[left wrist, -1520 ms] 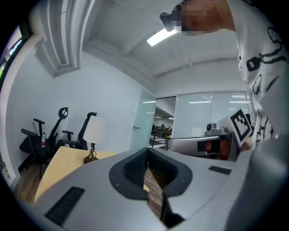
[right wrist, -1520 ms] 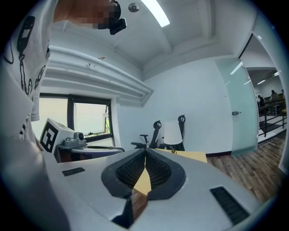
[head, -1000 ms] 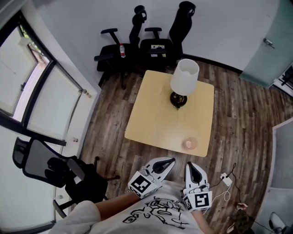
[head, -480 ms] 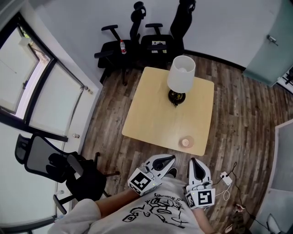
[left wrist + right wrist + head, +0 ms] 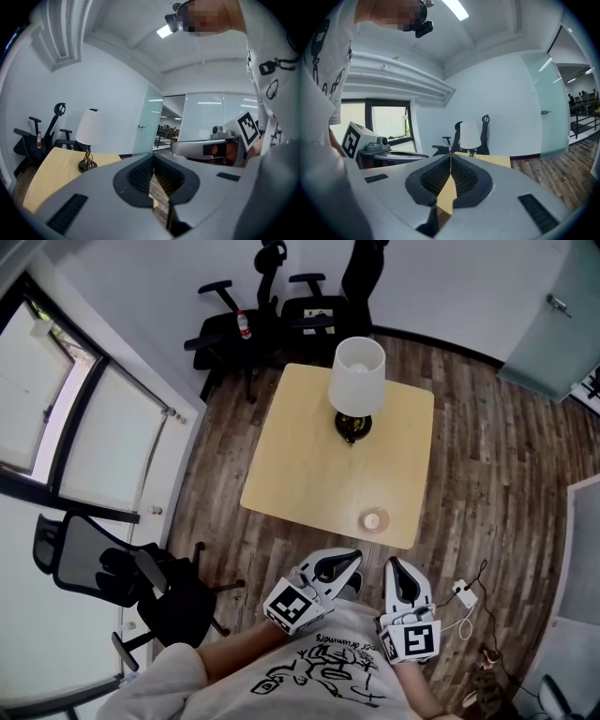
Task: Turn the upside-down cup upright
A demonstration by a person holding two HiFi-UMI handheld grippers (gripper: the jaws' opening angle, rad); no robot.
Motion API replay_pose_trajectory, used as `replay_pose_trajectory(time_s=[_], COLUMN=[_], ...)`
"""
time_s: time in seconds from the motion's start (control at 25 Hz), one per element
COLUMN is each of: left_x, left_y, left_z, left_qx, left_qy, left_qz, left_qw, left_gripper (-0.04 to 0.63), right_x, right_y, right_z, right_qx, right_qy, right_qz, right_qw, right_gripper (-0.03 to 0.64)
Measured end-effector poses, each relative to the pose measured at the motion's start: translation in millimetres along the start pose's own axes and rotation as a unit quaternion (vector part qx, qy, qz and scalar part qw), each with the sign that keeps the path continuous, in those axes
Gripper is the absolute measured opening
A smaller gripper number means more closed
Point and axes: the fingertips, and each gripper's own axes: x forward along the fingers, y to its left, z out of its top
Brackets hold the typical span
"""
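Note:
A small pale pink cup (image 5: pixel 374 519) stands near the near right edge of a square light-wood table (image 5: pixel 309 465); from above I cannot tell which way up it is. My left gripper (image 5: pixel 352 561) and right gripper (image 5: pixel 391 565) are held side by side close to my body, short of the table's near edge, both shut with nothing between the jaws. In the left gripper view the shut jaws (image 5: pixel 153 159) point across the table's near corner, with the right gripper (image 5: pixel 206 147) to the side. In the right gripper view the shut jaws (image 5: pixel 450 158) point along the table (image 5: pixel 487 160).
A lamp with a white shade (image 5: pixel 355 377) stands on the table's far side. Two black office chairs (image 5: pixel 272 306) are behind the table by the wall, another black chair (image 5: pixel 112 573) at my left near the window. A white cable and plug (image 5: pixel 463 593) lie on the wood floor at right.
I have walked closer: the table and cup sit nearer to my grippers in the head view. Both grippers stay shut and held close to my body.

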Motion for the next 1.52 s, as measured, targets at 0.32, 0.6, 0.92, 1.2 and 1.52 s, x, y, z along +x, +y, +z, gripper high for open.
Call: replay_pose_trajectory(time_s=[0.32, 0.6, 0.92, 1.2, 1.52], left_x=[-6.2, 1.7, 27.5, 51.2, 71.6], left_y=[-3.8, -1.3, 8.6, 14.0, 27.1], left_z=[-46.5, -58.1, -62.0, -89.1, -113.4], left_qx=[-0.024, 0.001, 0.043, 0.074, 0.119], left_qy=[0.057, 0.087, 0.104, 0.140, 0.175], left_qz=[-0.003, -0.010, -0.039, -0.073, -0.089], left_qw=[0.9981, 0.9961, 0.9929, 0.9846, 0.9732], left_gripper=[0.011, 0.012, 0.012, 0.012, 0.012], right_x=[-5.7, -3.9, 18.1, 37.2, 52.4], right_y=[1.9, -15.9, -42.9, -69.7, -82.7], right_z=[-39.6, -55.5, -71.7, -95.2, -127.1], right_qx=[0.039, 0.049, 0.045, 0.047, 0.047], right_qy=[0.040, 0.051, 0.063, 0.085, 0.114], right_qz=[-0.002, -0.024, -0.034, -0.061, -0.072], right_qw=[0.998, 0.997, 0.996, 0.993, 0.990], right_gripper=[0.023, 0.023, 0.023, 0.023, 0.023])
